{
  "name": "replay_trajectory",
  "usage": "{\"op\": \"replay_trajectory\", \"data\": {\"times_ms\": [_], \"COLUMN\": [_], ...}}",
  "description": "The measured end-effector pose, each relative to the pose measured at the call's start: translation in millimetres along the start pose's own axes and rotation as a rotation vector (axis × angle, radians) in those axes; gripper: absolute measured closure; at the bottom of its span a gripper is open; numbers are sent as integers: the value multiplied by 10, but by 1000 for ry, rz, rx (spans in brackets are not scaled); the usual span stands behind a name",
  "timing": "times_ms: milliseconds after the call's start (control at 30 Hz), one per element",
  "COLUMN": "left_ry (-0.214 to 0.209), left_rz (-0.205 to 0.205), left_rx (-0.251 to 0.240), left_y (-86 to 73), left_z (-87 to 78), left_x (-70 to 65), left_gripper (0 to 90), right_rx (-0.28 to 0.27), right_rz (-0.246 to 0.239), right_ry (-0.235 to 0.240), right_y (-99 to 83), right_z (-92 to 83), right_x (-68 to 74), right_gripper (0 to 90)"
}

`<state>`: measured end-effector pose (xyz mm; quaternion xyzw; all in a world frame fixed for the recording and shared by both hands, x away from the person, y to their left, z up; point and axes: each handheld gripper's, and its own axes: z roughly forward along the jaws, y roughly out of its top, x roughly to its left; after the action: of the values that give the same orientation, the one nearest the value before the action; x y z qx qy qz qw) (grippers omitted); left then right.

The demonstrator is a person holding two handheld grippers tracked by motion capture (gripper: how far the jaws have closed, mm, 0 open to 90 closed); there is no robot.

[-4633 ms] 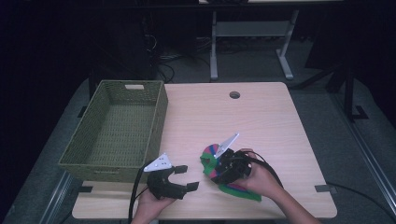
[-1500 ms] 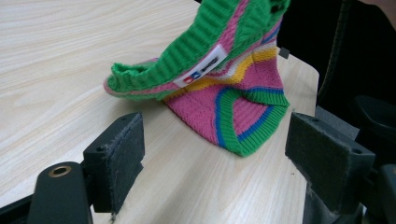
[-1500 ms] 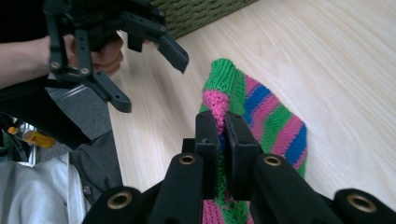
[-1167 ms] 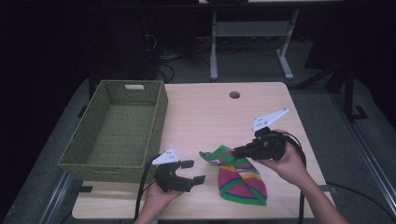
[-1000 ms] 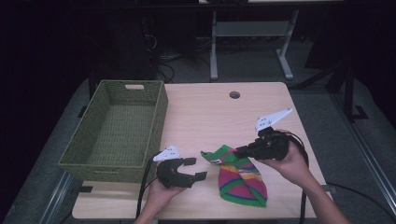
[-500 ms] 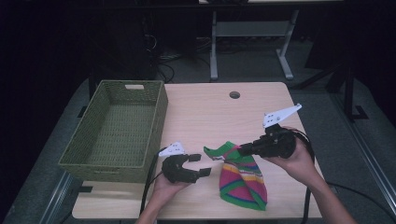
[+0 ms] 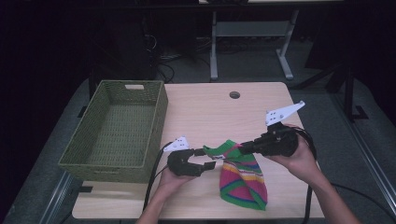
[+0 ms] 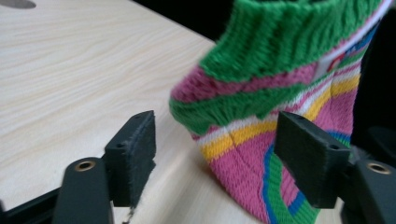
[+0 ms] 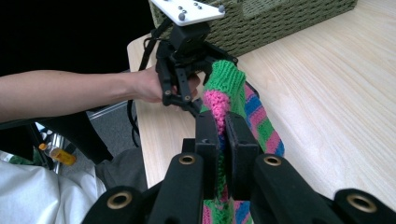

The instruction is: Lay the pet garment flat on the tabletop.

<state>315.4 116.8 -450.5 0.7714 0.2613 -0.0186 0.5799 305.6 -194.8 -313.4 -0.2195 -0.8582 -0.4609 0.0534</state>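
Near the front edge of the table [image 7: 280, 98] the striped knit sock [image 7: 243, 179] lies with its toe end flat on the wood and its green cuff lifted, pinched tight between the closed jaws of my right gripper [image 7: 243, 149]. My left gripper [image 7: 205, 158] has the cuff's edge between its jaws, which have just been closing but don't yet press on the knit. The green woven basket [image 7: 116, 130] stands well apart at the left.

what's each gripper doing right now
Left gripper: open, jaws just been closing, either side of the striped sock, pads not yet pressing it.
Right gripper: shut on the sock.
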Motion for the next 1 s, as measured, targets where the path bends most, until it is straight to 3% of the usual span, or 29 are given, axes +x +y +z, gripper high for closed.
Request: {"op": "replay_trajectory", "data": {"times_ms": [133,200,367,567,1000], "left_ry": [-59,-63,-84,-76,-36], "left_rz": [-10,7,31,36,47], "left_rx": [4,11,-31,-51,-48], "left_y": [3,21,68,110,308], "left_z": [32,51,34,-25,-129], "left_x": [53,47,8,-31,-66], "left_gripper": [364,417,595,725,814], "right_rx": [2,1,-5,-11,-8], "right_rz": [7,6,4,19,58], "right_ry": [5,5,-3,-20,-69], "right_y": [-1,4,-3,-40,-184], "right_z": [1,-5,-42,-104,-137], "right_x": [-20,-25,-21,-62,-212], "right_gripper": [848,848,847,847,847]}}
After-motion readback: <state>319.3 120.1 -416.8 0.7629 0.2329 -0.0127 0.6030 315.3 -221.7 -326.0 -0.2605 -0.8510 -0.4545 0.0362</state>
